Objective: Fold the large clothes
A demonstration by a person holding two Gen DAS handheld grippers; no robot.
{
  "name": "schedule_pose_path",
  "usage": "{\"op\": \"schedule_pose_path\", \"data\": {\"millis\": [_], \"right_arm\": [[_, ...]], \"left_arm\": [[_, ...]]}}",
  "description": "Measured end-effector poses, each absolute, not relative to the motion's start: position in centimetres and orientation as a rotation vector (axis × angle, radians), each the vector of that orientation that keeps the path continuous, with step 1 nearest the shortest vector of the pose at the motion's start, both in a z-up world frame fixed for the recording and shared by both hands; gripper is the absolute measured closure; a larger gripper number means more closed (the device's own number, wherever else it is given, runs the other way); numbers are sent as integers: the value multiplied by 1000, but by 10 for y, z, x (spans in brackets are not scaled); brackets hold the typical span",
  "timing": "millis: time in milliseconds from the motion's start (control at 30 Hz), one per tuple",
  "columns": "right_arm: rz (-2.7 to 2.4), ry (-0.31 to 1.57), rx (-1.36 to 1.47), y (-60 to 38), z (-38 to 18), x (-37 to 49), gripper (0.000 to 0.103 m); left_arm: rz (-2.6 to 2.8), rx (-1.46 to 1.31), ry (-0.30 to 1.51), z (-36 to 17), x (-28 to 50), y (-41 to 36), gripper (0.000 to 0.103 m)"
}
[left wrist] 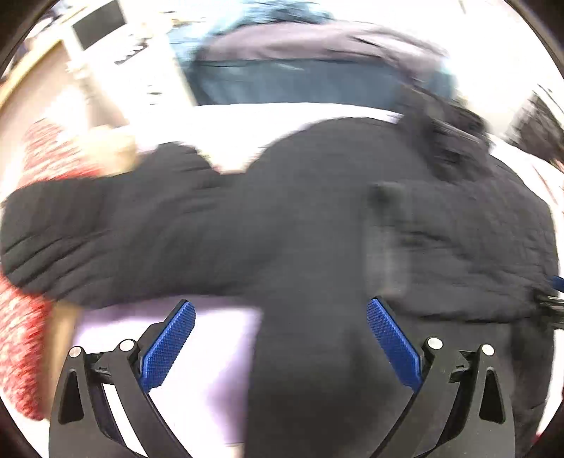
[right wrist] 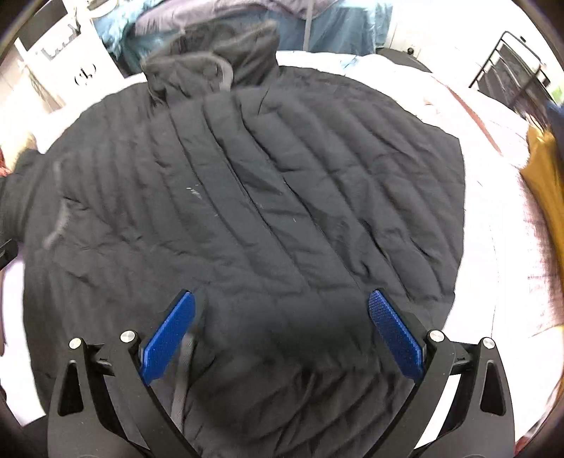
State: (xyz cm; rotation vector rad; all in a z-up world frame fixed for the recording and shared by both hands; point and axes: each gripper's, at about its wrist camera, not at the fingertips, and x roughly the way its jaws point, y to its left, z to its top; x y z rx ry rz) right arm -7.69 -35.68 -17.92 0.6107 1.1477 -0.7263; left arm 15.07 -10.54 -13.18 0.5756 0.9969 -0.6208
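Note:
A black quilted puffer jacket (right wrist: pixel 246 197) lies spread flat on a white bed cover (right wrist: pixel 486 218), its collar and hood (right wrist: pixel 215 67) at the far end. My right gripper (right wrist: pixel 282 303) hangs above the jacket's near hem, open wide, blue pads (right wrist: pixel 394 338) clear of the cloth. The left wrist view is blurred by motion: the same jacket (left wrist: pixel 317 218) stretches across it, one sleeve (left wrist: pixel 88 232) reaching to the left. My left gripper (left wrist: pixel 280 310) is open above the jacket's near edge and holds nothing.
A pile of blue and grey bedding (right wrist: pixel 268 24) lies beyond the jacket. A red and white patterned cloth (left wrist: pixel 24 338) sits at the bed's left edge. A mustard garment (right wrist: pixel 546 172) lies at the right. A black wire rack (right wrist: pixel 511 67) stands at the far right.

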Motion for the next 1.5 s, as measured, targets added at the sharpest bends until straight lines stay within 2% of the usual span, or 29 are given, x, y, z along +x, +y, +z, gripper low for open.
{"op": "schedule_pose_path", "data": {"millis": [167,333,533,567,633,700,733,800,867,1033,1200,1400,1500], "right_arm": [[-742,1133,648,-342,-169,-112,6],[-778,1115,715,-327,-157,-135,6],[-798,1118,766,-321,-156,-145,6],[-801,1115,769,-320,-154,-145,6],[-806,1107,765,-318,-149,-145,6],[-811,1100,751,-316,-144,-146,6],[-815,1099,743,-315,-142,-147,6],[-830,1096,736,-315,-140,-150,6],[-846,1089,745,-316,-138,-155,6],[-867,1075,778,-318,-138,-167,6],[-860,1074,800,-322,-142,-163,6],[-813,1058,803,-321,-140,-151,6],[-794,1055,793,-321,-139,-147,6]], "left_arm": [[-355,556,904,-96,234,-3,16],[-175,506,817,-42,313,73,16],[-250,534,887,-47,369,65,16],[-266,543,902,-52,369,59,19],[-310,534,956,-63,373,51,31],[-313,525,995,-76,375,48,54],[-316,508,1015,-81,376,47,60],[-329,459,1032,-85,375,47,84],[-374,411,1011,-79,365,48,92],[-398,397,891,-38,337,56,95],[-328,306,846,7,347,93,95],[-237,340,915,-4,347,115,96],[-254,372,900,-4,334,102,96]]}}
